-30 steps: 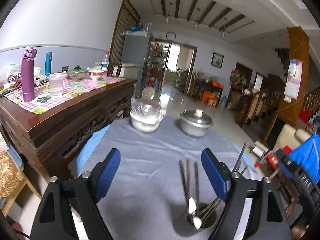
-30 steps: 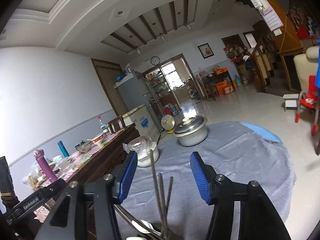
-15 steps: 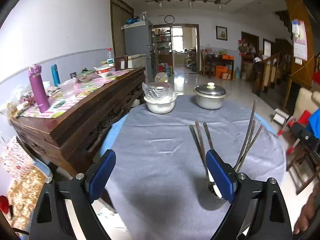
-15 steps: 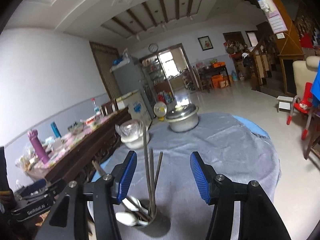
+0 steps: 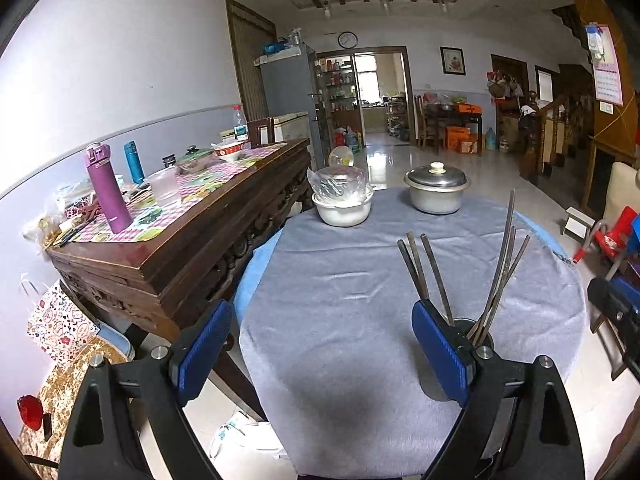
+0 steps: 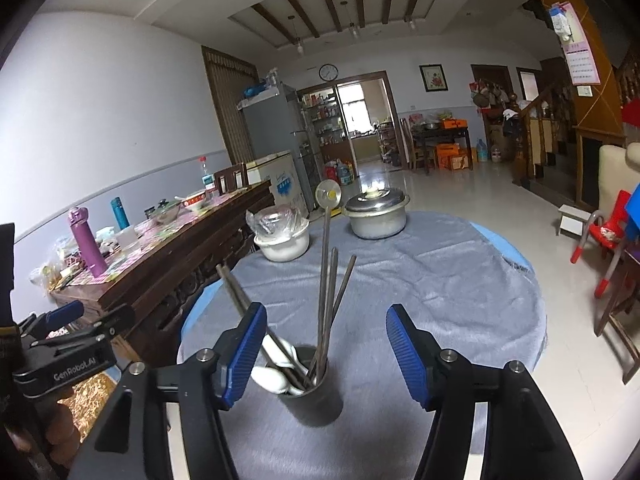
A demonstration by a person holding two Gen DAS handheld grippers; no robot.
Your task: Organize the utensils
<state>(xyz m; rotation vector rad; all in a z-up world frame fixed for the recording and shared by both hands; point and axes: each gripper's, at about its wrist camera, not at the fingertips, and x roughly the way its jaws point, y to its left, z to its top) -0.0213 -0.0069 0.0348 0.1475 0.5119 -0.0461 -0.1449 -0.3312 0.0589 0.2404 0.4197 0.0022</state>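
Note:
A dark metal utensil cup (image 6: pixel 313 394) stands near the front edge of the round table with the grey cloth (image 6: pixel 420 280). It holds several dark chopsticks (image 6: pixel 326 304) and white spoons (image 6: pixel 276 376). In the left wrist view the cup (image 5: pixel 474 330) is partly hidden behind the right finger, with the chopsticks (image 5: pixel 502 264) fanning upward. My right gripper (image 6: pixel 326 354) is open and empty, its jaws either side of the cup, just in front of it. My left gripper (image 5: pixel 320 354) is open and empty, left of the cup.
A white bowl covered with plastic (image 5: pixel 342 204) and a lidded metal pot (image 5: pixel 436 188) stand at the table's far side. A wooden sideboard (image 5: pixel 180 236) with a purple bottle (image 5: pixel 106 188) is at the left. A red chair (image 6: pixel 604 236) is at the right.
Both grippers have drawn back from the cup and levelled out, so more of the table shows. The cup and utensils stay in place. Both grippers stay open.

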